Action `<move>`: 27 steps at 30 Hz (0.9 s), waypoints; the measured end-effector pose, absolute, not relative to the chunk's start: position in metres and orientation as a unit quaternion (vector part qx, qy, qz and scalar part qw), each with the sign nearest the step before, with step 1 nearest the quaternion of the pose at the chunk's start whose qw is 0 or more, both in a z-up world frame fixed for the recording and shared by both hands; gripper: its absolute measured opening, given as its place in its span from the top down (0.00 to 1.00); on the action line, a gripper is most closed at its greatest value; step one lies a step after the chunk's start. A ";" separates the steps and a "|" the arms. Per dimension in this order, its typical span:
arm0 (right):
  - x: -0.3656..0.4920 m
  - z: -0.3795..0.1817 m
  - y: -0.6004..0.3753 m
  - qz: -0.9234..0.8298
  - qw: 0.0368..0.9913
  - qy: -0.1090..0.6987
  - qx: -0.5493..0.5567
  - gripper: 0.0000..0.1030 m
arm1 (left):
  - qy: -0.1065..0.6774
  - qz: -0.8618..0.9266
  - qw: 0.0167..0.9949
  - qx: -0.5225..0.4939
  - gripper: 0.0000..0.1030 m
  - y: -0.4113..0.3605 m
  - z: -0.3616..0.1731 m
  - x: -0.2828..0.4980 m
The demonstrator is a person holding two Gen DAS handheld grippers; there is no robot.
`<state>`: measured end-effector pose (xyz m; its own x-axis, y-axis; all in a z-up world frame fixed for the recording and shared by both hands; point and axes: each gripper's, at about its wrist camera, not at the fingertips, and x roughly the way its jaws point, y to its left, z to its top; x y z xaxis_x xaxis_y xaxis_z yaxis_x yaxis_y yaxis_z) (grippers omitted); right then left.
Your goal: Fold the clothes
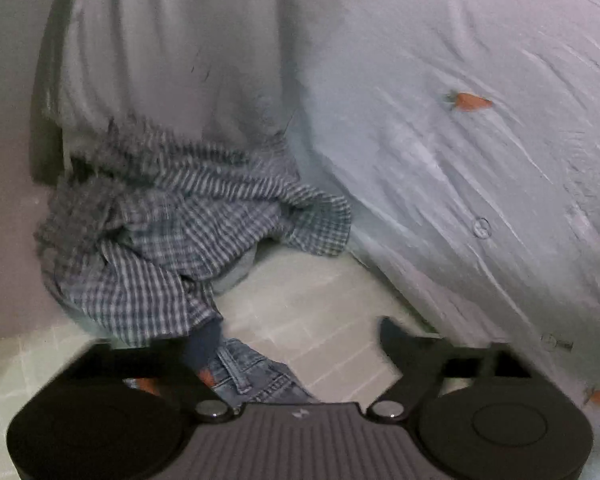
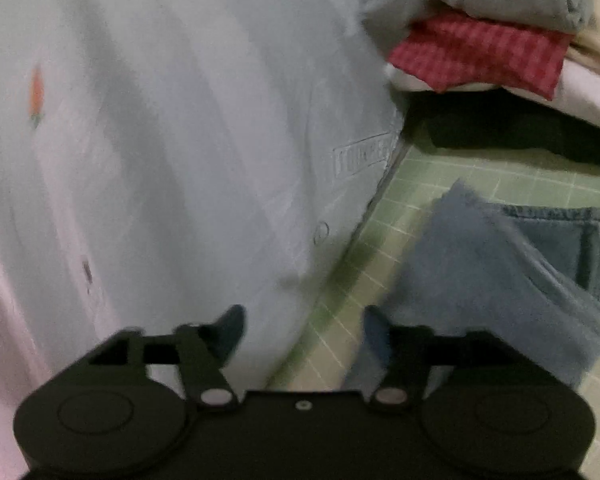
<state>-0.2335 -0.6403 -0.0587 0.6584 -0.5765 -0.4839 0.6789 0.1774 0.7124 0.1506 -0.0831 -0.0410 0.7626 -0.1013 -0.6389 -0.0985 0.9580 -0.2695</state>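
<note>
On the green gridded worktop (image 2: 440, 184), pale carrot-print shirt (image 1: 440, 160) spread wide between both views, likely light, limp, slippery, best pinched at the buttoned hem; left gripper (image 1: 296, 344) and right gripper (image 2: 304, 328) jaws spread, holding nothing.

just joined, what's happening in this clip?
Clothes folding on a green grid mat. A pale blue carrot-print shirt lies spread out; both grippers sit at its edge, open and holding nothing. The left gripper hovers near a crumpled checked garment and some denim. The right gripper is beside folded jeans, with a stack of folded clothes behind.
</note>
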 end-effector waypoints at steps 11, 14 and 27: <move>-0.254 -0.145 -0.593 -0.506 0.711 0.223 0.435 0.38 | 0.489 -0.077 0.868 -0.046 0.13 -0.125 -0.119 0.105; -0.237 -0.154 -0.591 -0.514 0.714 0.258 0.400 0.45 | 0.484 -0.104 0.868 -0.037 0.13 -0.139 -0.116 0.098; -0.245 -0.144 -0.566 -0.530 0.742 0.274 0.304 0.96 | 0.495 -0.170 0.852 0.003 0.13 -0.166 -0.119 0.058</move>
<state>-0.2446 -0.5658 -0.1444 0.2875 -0.6208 -0.7293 0.9541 0.2523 0.1613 0.0579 -0.1658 -0.1194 0.4524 -0.2871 -0.8443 0.2924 0.9422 -0.1637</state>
